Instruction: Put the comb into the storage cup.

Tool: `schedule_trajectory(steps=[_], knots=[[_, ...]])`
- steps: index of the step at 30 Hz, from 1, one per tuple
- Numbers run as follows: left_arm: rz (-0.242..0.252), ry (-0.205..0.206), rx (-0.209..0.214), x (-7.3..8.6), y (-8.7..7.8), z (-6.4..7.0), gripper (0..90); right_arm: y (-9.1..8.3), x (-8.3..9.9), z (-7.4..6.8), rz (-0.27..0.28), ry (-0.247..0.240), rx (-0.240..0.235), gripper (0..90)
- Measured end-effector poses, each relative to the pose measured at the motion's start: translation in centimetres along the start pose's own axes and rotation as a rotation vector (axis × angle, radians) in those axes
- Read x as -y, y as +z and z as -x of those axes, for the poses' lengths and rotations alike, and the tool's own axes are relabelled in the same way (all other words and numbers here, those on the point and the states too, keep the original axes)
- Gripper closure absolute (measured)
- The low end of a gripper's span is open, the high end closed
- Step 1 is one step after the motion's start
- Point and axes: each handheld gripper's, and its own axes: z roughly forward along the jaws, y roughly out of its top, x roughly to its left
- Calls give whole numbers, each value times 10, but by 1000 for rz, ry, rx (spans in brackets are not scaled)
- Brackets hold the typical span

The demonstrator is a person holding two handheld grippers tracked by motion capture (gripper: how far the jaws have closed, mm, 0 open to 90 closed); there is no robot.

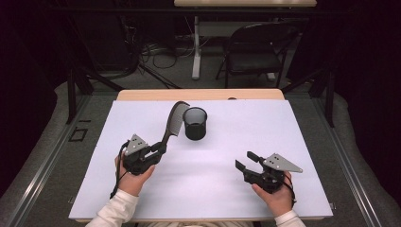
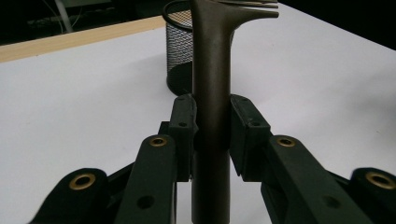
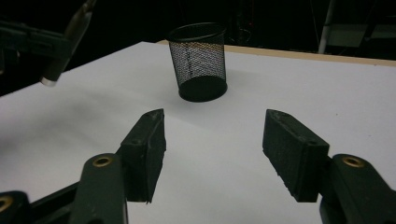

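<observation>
Dark brownish-grey plastic comb (image 1: pixel 173 121) beside a black wire-mesh cup (image 1: pixel 195 123) (fine grid pattern), both over the plain white counter (image 1: pixel 227 189) with its pale wood edge.

Your table (image 1: pixel 283 142) is evenly lit from above while the room at 12 o'clock stays dark. The mesh cup (image 1: pixel 195 123) casts a soft, short shadow. In your left tool's view the near links blur; the comb handle (image 2: pixel 211 93) shows a dull sheen.
</observation>
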Motion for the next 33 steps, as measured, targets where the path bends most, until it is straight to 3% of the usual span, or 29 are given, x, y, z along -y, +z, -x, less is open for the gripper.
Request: schedule_trajectory(steps=[6,12,22,33], knots=[[16,27,7,1,0,8,726,1,-10,-2,3,27,-22,429],[34,31,22,1,-2,11,726,8,-24,-13,-20,-11,-44,408],[29,48,31,2,2,18,726,23,-41,-27,-63,-24,-67,361],[38,47,30,5,3,23,726,36,-64,-25,-86,32,-102,353]])
